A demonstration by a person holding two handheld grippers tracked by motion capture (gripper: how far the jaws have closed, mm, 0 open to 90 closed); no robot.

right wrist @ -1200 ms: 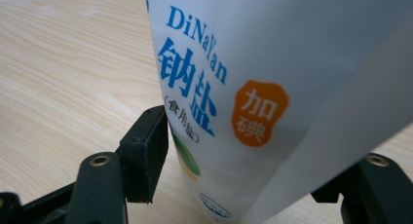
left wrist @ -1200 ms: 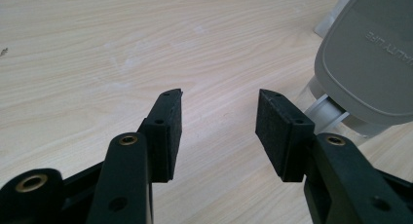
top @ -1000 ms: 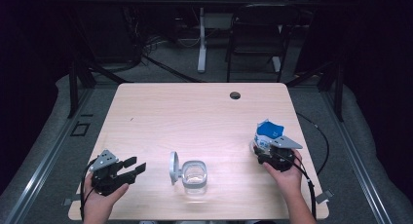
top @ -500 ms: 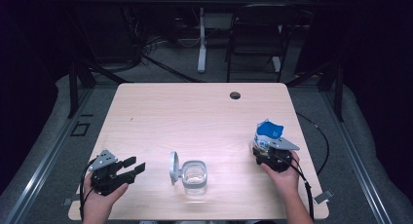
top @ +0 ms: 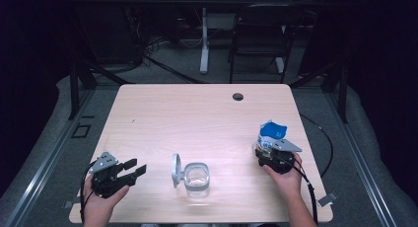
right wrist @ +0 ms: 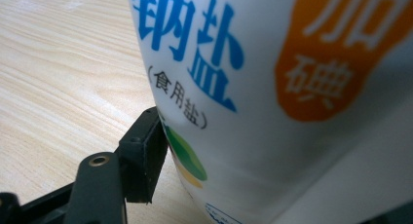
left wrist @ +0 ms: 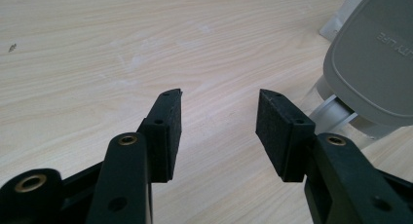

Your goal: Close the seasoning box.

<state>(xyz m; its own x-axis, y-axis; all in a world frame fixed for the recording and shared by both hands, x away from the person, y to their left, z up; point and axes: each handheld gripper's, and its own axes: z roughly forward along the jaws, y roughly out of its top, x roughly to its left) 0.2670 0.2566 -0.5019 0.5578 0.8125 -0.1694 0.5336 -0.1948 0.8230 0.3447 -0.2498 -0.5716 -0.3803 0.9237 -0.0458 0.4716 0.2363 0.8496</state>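
Note:
A white and blue salt bag (top: 272, 132) with printed characters (right wrist: 272, 63) stands near the table's right edge. My right gripper (top: 268, 154) is shut on its lower part. One pad (right wrist: 143, 153) presses against the bag's side, and the other jaw is hidden behind the bag. A clear container (top: 197, 176) sits at the front middle with its grey hinged lid (top: 176, 170) standing open on its left. My left gripper (top: 137, 166) rests at the front left, open and holding nothing (left wrist: 220, 100). The lid (left wrist: 375, 63) is just ahead to its right.
The light wooden table (top: 197, 118) has a dark cable hole (top: 238, 96) near its far edge. A chair (top: 259, 34) and a white post (top: 204, 39) stand beyond the table. A cable (top: 323, 138) trails off the right side.

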